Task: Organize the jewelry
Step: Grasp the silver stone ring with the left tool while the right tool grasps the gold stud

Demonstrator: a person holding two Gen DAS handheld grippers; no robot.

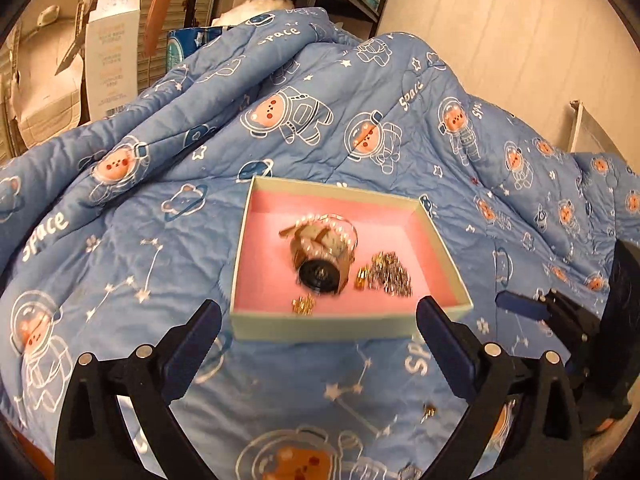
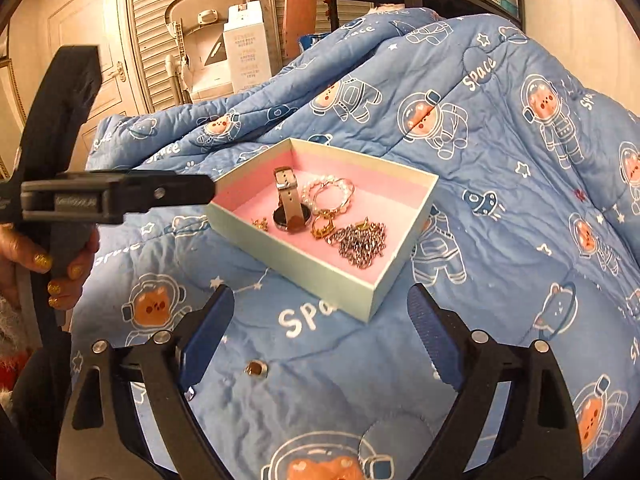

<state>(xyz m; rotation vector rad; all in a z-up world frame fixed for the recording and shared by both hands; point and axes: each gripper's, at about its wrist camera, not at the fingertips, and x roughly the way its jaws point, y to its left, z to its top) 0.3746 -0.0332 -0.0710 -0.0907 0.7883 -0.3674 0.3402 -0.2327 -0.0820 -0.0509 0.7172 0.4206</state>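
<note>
At the far left of the right wrist view, the person's hand (image 2: 60, 268), nails painted gold, grips the handle of the left gripper (image 2: 210, 190), which reaches in sideways toward the left corner of the box (image 2: 320, 272); from this side its fingers overlap, but the left wrist view shows its jaws spread wide with nothing between them (image 1: 318, 322), just on the near side of the box (image 1: 340, 326). The pale green box, lined in pink, sits on a blue space-print quilt (image 2: 500, 240). Inside it, from left to right, lie a small gold earring (image 2: 260, 224), a watch (image 2: 289, 208) with a beige strap and dark face, a pearl bracelet (image 2: 326, 192) just beyond it, a gold piece (image 2: 322, 228), and a heap of silver chain (image 2: 362, 242) toward the right wall. Nearer, on the quilt outside the box, a small gold ring (image 2: 256, 369) lies loose. The right gripper (image 2: 320, 320) hangs above it, jaws wide apart and empty.
</note>
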